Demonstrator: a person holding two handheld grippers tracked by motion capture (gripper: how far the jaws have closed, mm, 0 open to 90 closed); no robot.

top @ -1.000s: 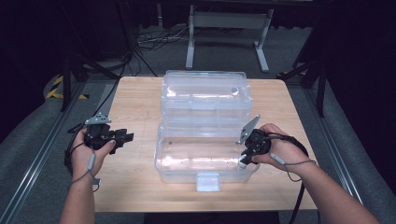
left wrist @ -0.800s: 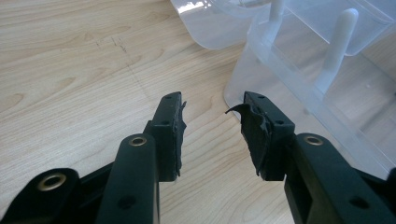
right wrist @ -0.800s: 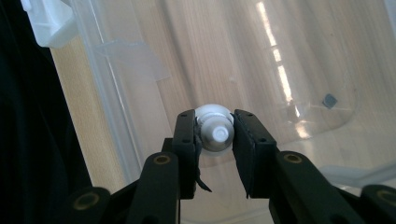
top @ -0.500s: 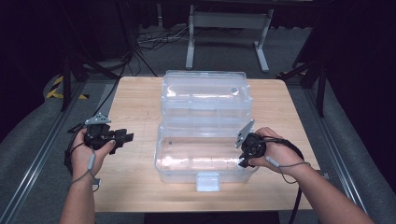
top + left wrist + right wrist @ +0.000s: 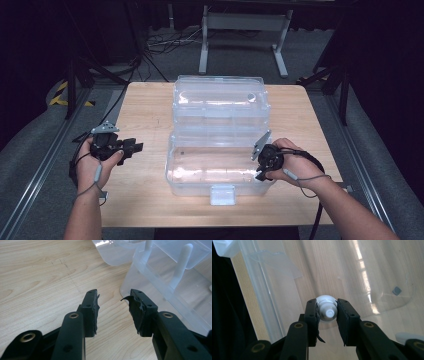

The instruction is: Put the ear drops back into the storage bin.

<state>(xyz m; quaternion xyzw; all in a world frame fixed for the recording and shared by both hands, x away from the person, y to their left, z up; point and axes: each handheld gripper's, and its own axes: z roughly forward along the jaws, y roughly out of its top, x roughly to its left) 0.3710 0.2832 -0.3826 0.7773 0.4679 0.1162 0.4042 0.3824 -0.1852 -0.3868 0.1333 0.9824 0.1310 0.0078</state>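
A clear plastic box [image 5: 177,172] stands open at the middle of the wooden table [image 5: 145,200], its lid [image 5: 220,100] hinged back behind it. Over the box's right end my right gripper [image 5: 261,172] points down into it. In the right gripper view this gripper [image 5: 326,301] is shut on a small white round-capped bottle [image 5: 327,312], seen end-on above the box floor. My left gripper [image 5: 135,146] rests left of the box, jaws apart. In the left gripper view it [image 5: 113,296] holds nothing, with the box corner [image 5: 160,277] just beyond its tips.
A white latch [image 5: 222,194] sticks out from the box's front wall. A small grey piece [image 5: 396,290] lies on the box floor. Bare tabletop lies left and right of the box. Dark floor, cables and a metal stand [image 5: 242,22] lie past the far edge.
My right gripper has edged a little to the left over the box with the white bottle in it. The left hand has stayed where it was.
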